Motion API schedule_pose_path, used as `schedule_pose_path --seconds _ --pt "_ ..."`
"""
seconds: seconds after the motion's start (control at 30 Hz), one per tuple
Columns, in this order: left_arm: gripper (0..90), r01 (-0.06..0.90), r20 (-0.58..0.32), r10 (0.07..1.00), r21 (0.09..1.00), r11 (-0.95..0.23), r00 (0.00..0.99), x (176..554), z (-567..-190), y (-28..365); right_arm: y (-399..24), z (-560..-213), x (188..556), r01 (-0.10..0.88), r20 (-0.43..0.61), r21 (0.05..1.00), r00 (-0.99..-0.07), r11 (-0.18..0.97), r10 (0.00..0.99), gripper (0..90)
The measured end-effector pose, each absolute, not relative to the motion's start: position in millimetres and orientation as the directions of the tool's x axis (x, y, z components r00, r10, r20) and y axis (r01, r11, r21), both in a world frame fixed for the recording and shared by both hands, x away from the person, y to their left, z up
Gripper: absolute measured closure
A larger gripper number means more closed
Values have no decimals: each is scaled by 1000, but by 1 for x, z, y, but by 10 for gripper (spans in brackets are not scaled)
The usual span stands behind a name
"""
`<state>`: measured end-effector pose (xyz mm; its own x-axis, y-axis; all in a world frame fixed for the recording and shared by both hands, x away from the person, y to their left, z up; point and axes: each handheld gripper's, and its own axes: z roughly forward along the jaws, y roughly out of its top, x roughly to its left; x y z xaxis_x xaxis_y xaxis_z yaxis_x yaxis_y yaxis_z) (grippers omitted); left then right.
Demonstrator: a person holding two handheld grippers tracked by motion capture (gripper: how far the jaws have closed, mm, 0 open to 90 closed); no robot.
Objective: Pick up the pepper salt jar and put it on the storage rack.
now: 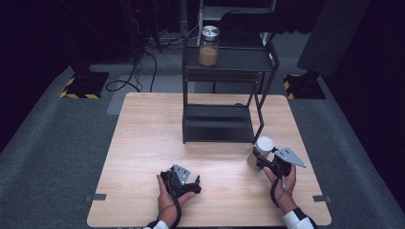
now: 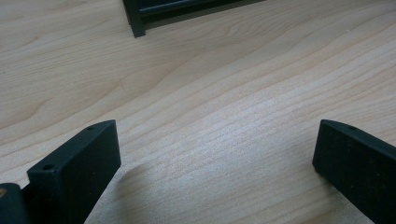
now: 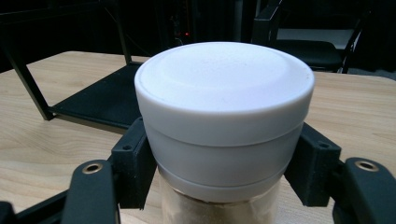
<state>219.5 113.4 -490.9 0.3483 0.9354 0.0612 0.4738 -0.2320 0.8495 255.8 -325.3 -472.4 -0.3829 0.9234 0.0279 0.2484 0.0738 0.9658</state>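
clear glass jar with a wide white plastic lid (image 3: 224, 121), pinched between the pads of my right gripper (image 3: 224, 163): my two black jaws press on opposite sides of the lid's lower band, one pad (image 3: 135, 163) at each flank, so the grip sits high on the jar and the body hangs below my fingers. held this way the jar stays upright, which i judge suits a carry toward the shelf ahead. beneath the lid a pale tan, sandy filling (image 3: 187, 210) shows through the glass; how full the jar is i cannot tell. in the high view the same jar (image 1: 260, 150) stands at the table's right side, just in front of my right gripper (image 1: 267, 160).

beyond my fingers: a black metal two-tier shelf rack (image 1: 219, 95), its lower tray bare. on its upper tier, a second glass jar with a silver metal lid (image 1: 209, 45), roughly half full of tan grains.

my left gripper (image 1: 184, 181) rests low over the light wooden table (image 2: 224, 93), jaws spread wide with nothing between them, a pad (image 2: 79, 172) at either edge.
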Motion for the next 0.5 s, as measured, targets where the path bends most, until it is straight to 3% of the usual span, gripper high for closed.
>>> schedule_pose_path --seconds 0.5 --pt "7 470 67 935 851 -237 349 219 -491 113 -315 -448 258 220 28 974 -381 62 924 342"
